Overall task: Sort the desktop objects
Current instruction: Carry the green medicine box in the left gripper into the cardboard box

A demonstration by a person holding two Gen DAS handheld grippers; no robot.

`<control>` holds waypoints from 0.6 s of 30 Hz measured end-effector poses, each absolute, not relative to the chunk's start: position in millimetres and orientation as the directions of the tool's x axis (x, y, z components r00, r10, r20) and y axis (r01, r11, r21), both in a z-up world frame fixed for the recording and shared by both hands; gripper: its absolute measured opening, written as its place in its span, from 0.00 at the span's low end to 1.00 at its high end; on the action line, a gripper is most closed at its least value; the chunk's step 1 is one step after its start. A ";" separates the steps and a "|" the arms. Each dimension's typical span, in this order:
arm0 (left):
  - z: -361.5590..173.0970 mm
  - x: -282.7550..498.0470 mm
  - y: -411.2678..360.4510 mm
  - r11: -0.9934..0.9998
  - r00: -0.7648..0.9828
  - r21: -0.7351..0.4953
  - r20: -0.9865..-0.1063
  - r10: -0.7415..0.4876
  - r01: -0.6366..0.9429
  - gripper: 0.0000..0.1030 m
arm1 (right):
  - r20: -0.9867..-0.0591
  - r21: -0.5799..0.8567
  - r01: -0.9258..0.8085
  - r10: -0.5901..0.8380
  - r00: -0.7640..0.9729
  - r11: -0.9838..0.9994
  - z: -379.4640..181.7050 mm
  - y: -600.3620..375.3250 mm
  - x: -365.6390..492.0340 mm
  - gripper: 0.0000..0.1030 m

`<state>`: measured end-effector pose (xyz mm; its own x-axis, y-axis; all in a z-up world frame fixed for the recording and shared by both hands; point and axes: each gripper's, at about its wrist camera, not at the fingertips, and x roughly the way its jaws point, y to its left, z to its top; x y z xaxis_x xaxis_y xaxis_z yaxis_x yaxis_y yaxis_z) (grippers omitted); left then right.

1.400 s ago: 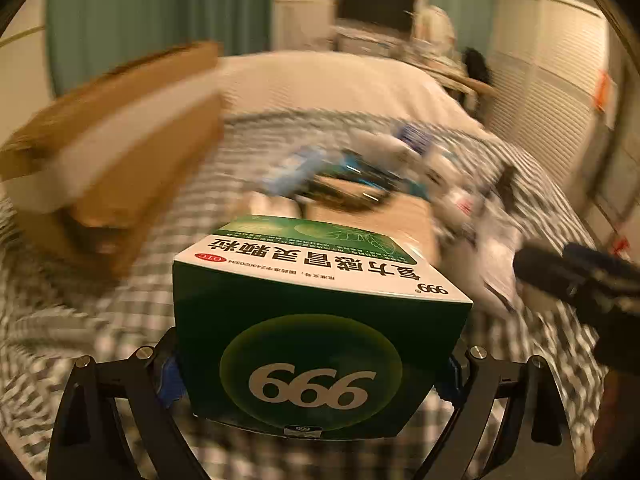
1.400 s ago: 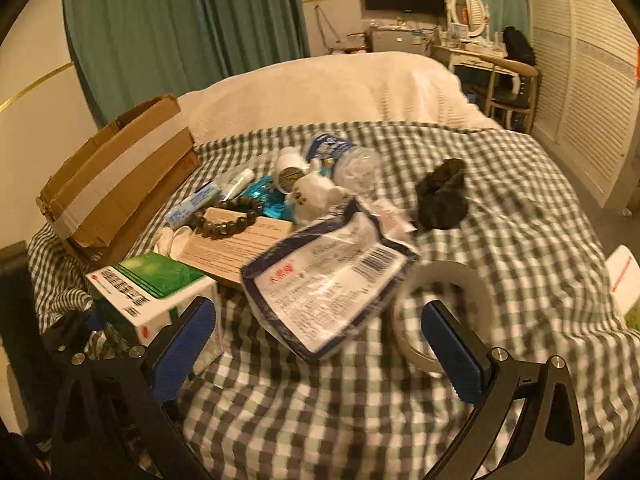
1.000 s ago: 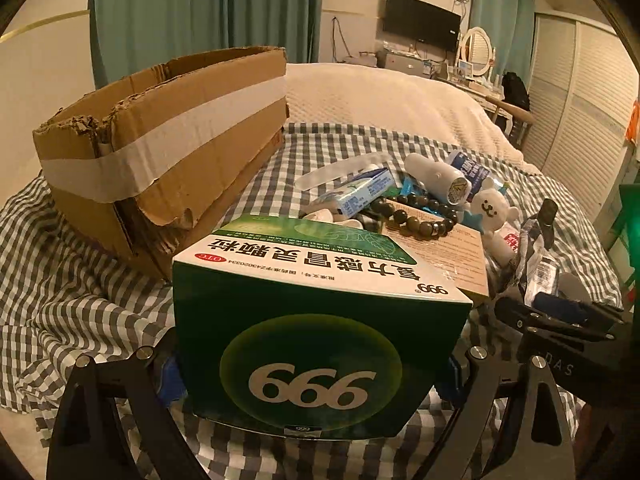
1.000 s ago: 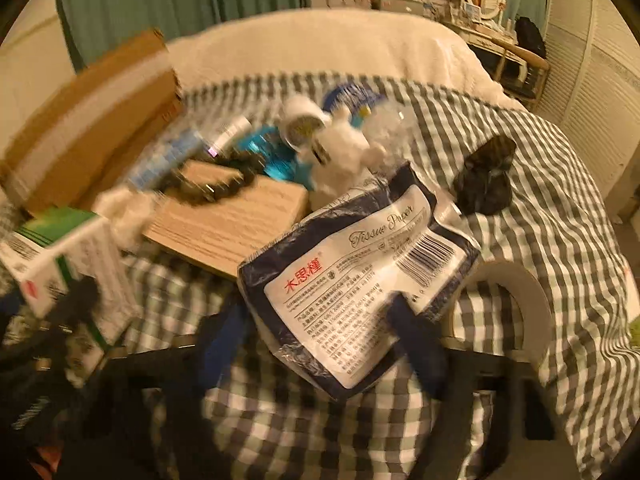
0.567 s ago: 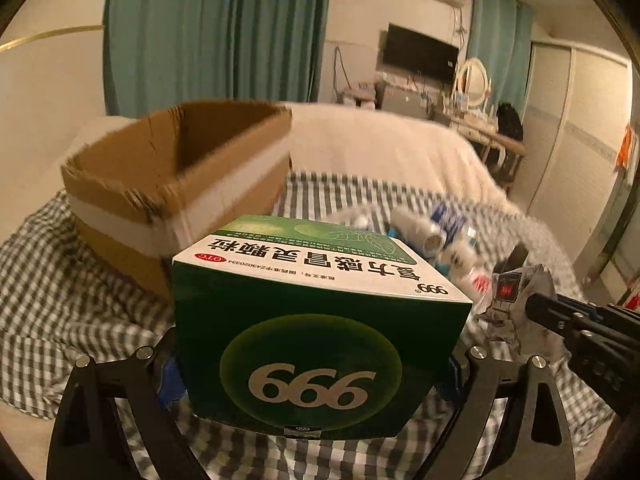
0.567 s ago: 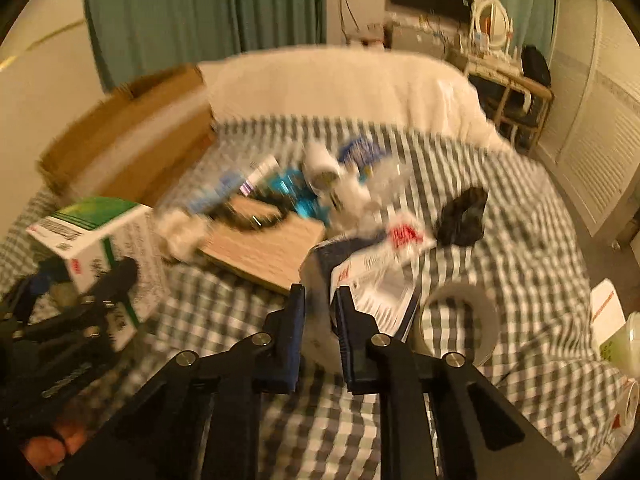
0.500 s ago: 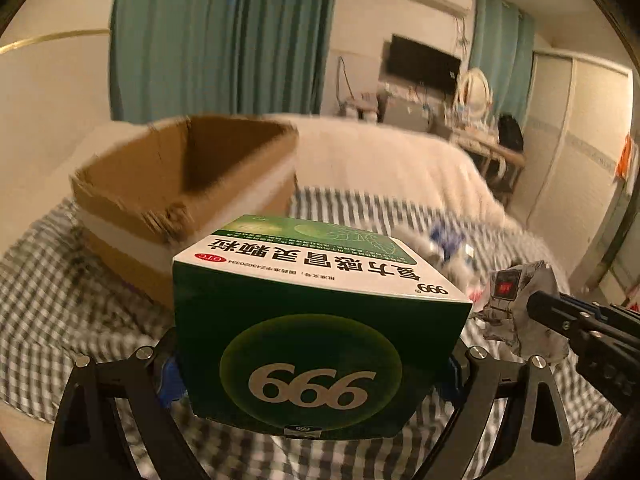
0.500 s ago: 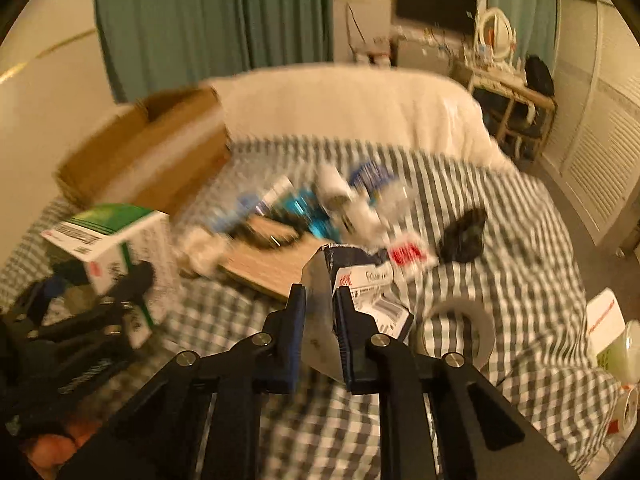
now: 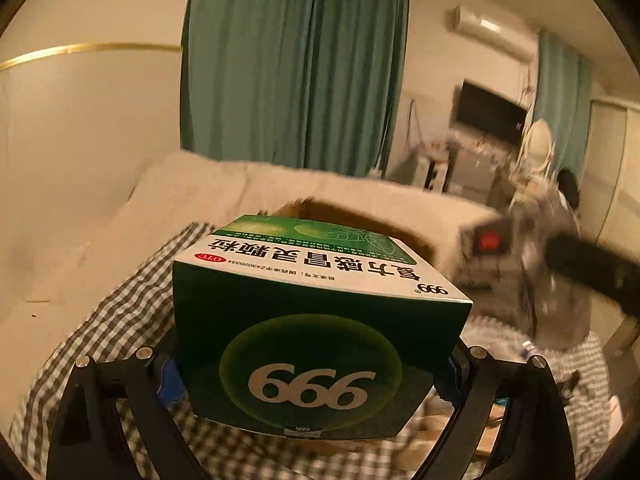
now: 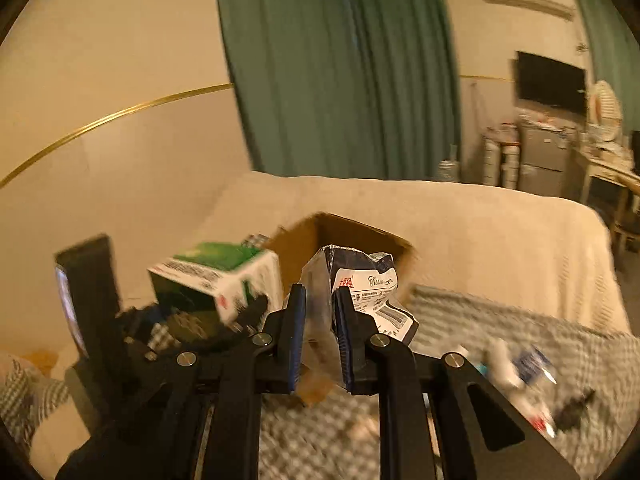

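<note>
Left hand-held gripper (image 9: 312,368) clamps the green medicine box (image 9: 316,320); right hand-held gripper (image 10: 320,336) pinches the crumpled tissue pack (image 10: 360,284). The cardboard box (image 10: 344,236) lies just ahead of both. Risk: the slack wrapper slipping out, or the two loads colliding at the opening.

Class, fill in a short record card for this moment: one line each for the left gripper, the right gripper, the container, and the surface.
left gripper: shut on the green medicine box, held up
right gripper: shut on the tissue pack, crumpled between the pads
container: open cardboard box beyond both held items, interior not visible
surface: checked bedcover, several small items lying on it, blurred
</note>
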<state>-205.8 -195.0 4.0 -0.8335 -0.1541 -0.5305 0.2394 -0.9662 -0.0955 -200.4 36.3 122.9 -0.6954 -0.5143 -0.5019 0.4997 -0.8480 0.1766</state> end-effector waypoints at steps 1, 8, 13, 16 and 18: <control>-1.3 -211.1 -199.2 -0.964 -0.828 -0.094 -0.537 -0.160 0.248 0.93 | -0.510 0.185 0.510 -0.526 -0.681 -0.840 119.1 24.6 -214.9 0.14; -24.8 -228.1 -212.5 -0.966 -0.813 -0.109 -0.568 -0.133 0.234 1.00 | -0.544 0.188 0.515 -0.525 -0.654 -0.836 95.2 -18.4 -273.9 0.22; -19.5 -221.3 -213.3 -0.959 -0.789 -0.085 -0.590 -0.171 0.271 1.00 | -0.497 0.210 0.497 -0.529 -0.687 -0.842 107.0 -6.6 -272.4 0.64; -4.7 -199.2 -198.1 -0.963 -0.803 -0.040 -0.562 -0.198 0.265 1.00 | -0.463 0.190 0.470 -0.501 -0.731 -0.862 125.4 16.3 -253.9 0.64; 10.1 -185.1 -180.8 -0.970 -0.821 0.009 -0.531 -0.211 0.244 1.00 | -0.452 0.160 0.446 -0.467 -0.760 -0.880 137.0 39.7 -236.1 0.64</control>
